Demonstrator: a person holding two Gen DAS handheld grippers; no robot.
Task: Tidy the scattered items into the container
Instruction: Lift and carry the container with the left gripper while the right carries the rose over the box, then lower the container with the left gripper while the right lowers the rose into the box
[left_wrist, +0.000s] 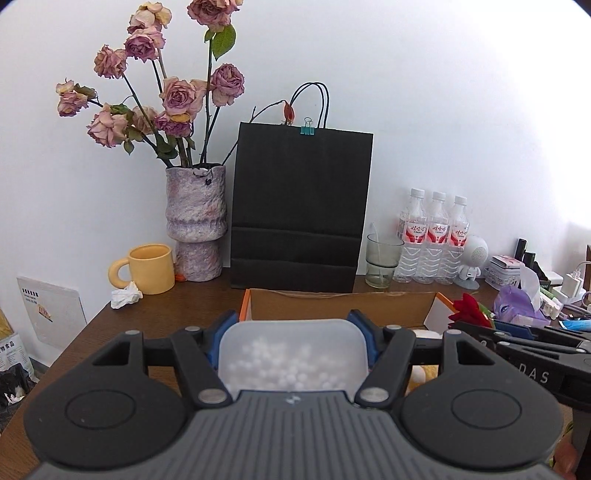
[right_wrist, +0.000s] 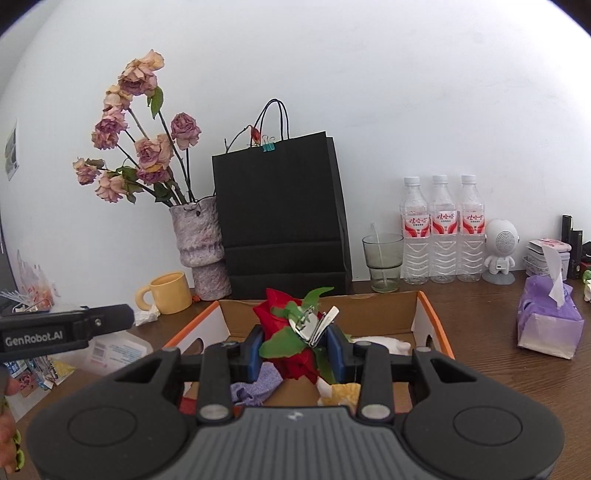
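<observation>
Cardboard box (right_wrist: 317, 310), open-topped, brown inside w/ orange-and-white outer walls, sits on brown wooden surface (right_wrist: 480, 354) directly in front of tall black paper bag (right_wrist: 280, 221).

Left tool (left_wrist: 293, 339): clenched on translucent plastic tub holding small white balls (left_wrist: 291, 358); blue pads press both tub sides. Tub is at near edge of box, raised off surface.

Right tool (right_wrist: 295, 349): clenched on red fabric rose w/ green leaves and metal hair clip (right_wrist: 291, 332). Rose is over near part of box opening.

Box contents, partly hidden: purple knit cloth (right_wrist: 255, 387), yellow item (right_wrist: 345, 393), white item (right_wrist: 384, 345).

Rel. to box: yellow ceramic mug (left_wrist: 151, 269) and crumpled white tissue (left_wrist: 125, 295) to left; mottled purple vase w/ dried pink roses (left_wrist: 195, 221) behind-left; grey glass tumbler (right_wrist: 382, 258) and three clear water bottles w/ red labels (right_wrist: 441, 232) behind-right; purple tissue pack (right_wrist: 546, 321) to right. All apart from box.
</observation>
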